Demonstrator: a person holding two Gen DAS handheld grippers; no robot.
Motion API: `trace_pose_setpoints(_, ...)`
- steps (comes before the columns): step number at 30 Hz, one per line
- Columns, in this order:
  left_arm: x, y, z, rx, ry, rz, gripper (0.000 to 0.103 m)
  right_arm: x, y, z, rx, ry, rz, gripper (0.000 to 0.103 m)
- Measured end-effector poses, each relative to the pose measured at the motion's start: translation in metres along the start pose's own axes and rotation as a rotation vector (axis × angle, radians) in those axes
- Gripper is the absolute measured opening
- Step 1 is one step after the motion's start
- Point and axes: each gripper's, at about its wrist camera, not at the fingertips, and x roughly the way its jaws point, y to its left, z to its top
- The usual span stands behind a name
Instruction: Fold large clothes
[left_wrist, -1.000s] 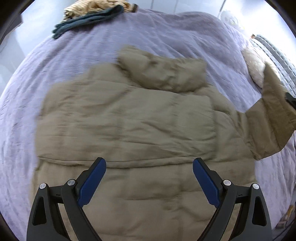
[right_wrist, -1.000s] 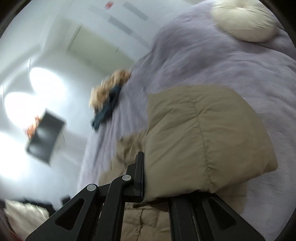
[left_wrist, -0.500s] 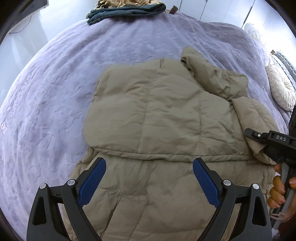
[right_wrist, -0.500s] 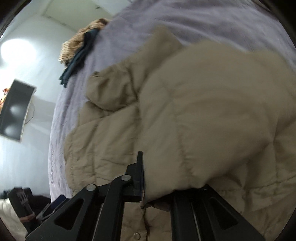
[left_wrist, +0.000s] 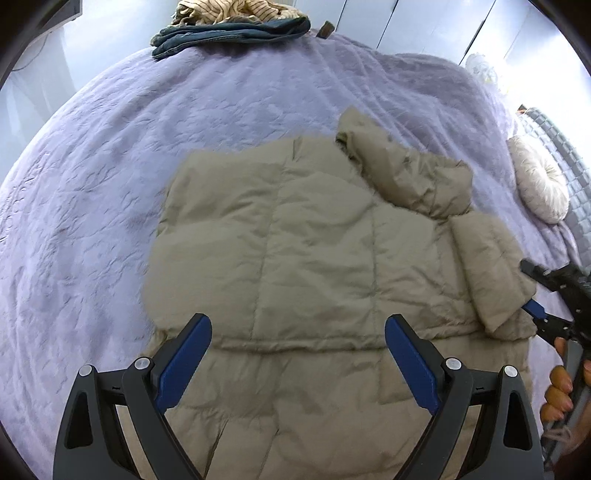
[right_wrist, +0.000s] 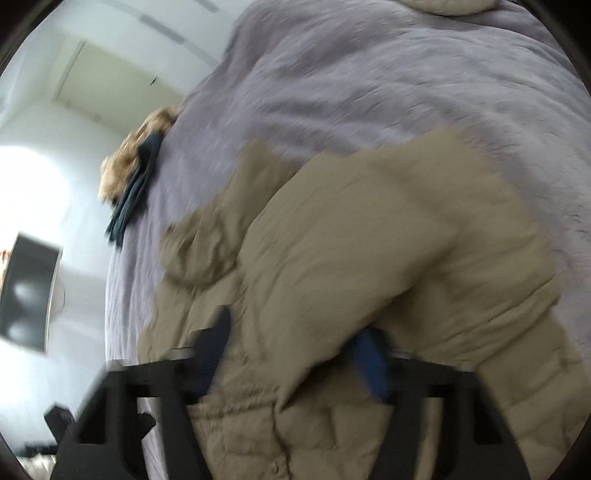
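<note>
On the bed (left_wrist: 92, 177), L gripper (left_wrist: 297, 354) gapes empty over jacket (left_wrist: 295, 251); only R-wrist view shows R gripper (right_wrist: 295, 354) opening, sleeve (right_wrist: 388, 258) between.

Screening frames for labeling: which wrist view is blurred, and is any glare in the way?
Left wrist: mostly sharp, jacket seams readable, slight smear at its left edge, heavy fisheye bending of the bed. Right wrist: motion-blurred throughout, jacket sleeve and gripper smeared; blown-out white glare at left on the wall, off the jacket.

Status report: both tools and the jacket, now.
Left tool open, empty, above jacket. Right tool just been opening, folded sleeve between its jaws. Nothing in the way.
</note>
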Motion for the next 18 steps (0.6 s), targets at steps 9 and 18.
trace_pose_setpoints(9,-0.014,0.028,0.022,-0.083,-0.067,-0.127,0.095,0.014,0.1,-0.024,-0.411,0.028,0.043,0.019)
trace_pose_setpoints(18,-0.005,0.026,0.025,-0.09,-0.02,-0.21,0.095,0.045,0.12,-0.086,-0.579,0.2,-0.009,0.064)
